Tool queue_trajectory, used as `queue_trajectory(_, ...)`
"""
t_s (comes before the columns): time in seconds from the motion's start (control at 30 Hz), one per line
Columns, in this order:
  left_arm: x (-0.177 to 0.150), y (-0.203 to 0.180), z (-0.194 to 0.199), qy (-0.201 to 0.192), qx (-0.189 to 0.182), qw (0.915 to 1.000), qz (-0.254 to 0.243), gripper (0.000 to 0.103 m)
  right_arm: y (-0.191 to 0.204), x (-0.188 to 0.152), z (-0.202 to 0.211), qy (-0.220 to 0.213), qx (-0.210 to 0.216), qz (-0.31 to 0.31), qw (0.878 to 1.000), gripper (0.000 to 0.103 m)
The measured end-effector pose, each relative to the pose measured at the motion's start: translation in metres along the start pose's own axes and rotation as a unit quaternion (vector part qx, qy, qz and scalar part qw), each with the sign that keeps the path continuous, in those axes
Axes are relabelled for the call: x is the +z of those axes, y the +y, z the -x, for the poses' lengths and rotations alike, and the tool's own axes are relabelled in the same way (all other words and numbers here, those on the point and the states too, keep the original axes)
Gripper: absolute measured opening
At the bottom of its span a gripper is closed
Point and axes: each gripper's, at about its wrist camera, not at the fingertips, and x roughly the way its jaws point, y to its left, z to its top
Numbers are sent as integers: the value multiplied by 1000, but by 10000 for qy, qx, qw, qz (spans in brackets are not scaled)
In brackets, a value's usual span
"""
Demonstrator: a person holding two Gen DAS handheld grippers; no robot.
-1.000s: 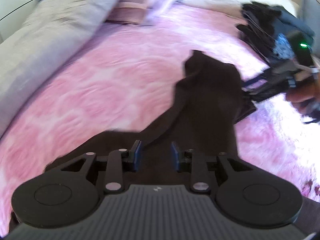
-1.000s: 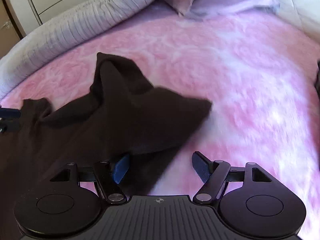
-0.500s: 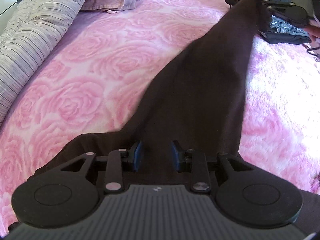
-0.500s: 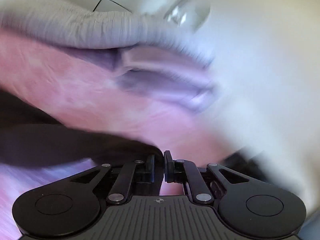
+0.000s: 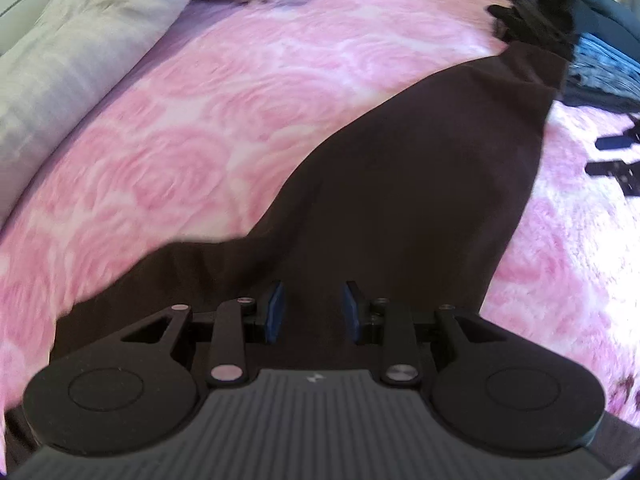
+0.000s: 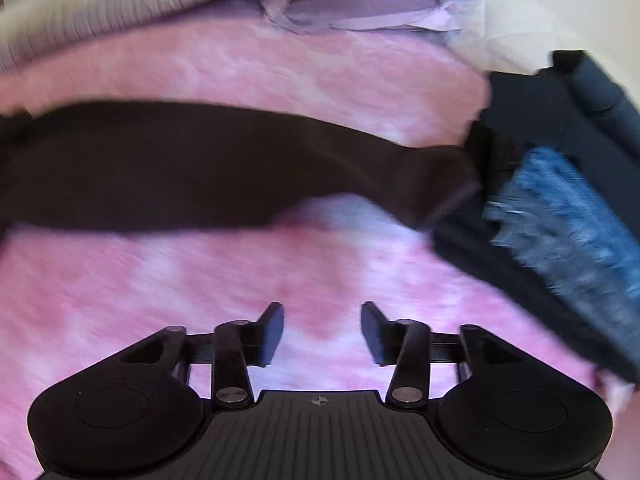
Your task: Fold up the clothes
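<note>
A dark brown garment (image 5: 408,184) lies stretched flat on the pink rose-patterned bedspread (image 5: 208,128). In the left wrist view it runs from under my left gripper (image 5: 314,306) to the far right. My left gripper sits over its near end with jaws partly apart and cloth between them. In the right wrist view the garment (image 6: 192,164) is a long band across the bed. My right gripper (image 6: 322,332) is open and empty above bare bedspread (image 6: 280,272), short of the garment. Its fingers also show in the left wrist view (image 5: 612,156).
A pile of dark and blue folded clothes (image 6: 560,200) sits at the right, touching the garment's far end; it also shows in the left wrist view (image 5: 560,8). A grey striped bolster (image 5: 80,52) and pink pillows (image 6: 360,4) line the far side.
My right gripper opened, let go of the garment's far end and pulled back. The garment dropped from a raised stretch to lie flat. My left gripper stayed at the near end.
</note>
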Motion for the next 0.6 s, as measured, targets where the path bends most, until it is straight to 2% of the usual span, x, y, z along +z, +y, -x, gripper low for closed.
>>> queue_trajectory(0.03, -11, 2, 6, 72, 49, 9998, 179, 29, 7, 4, -1, 67, 211, -67, 9997, 55)
queue_trajectory(0.07, -24, 5, 13, 161, 109, 9991, 380, 30, 14, 8, -4, 188, 429, -121, 9988, 62)
queue_trajectory(0.13, -50, 10, 26, 341, 230, 9961, 782, 30, 30, 9, -10, 610, 821, -194, 9946, 73)
queue_trajectory(0.17, -63, 13, 33, 430, 290, 9938, 982, 30, 35, 7, -11, 651, 810, -200, 9944, 79)
queue_trajectory(0.23, -89, 18, 46, 608, 409, 9877, 1381, 30, 38, 4, -7, 665, 721, -236, 9949, 81)
queue_trajectory(0.3, -124, 23, 69, 740, 558, 9793, 1801, 30, 41, 1, -4, 817, 734, -316, 9934, 81)
queue_trajectory(0.47, -212, 35, 138, 968, 982, 9482, 2861, 31, 51, -14, 23, 1394, 733, -377, 9868, 81)
queue_trajectory(0.53, -239, 39, 162, 900, 1060, 9405, 3101, 33, 65, -9, 44, 1168, 985, -309, 9878, 81)
queue_trajectory(0.6, -260, 41, 178, 801, 1102, 9375, 3203, 34, 92, 1, 65, 712, 1409, -35, 9875, 81)
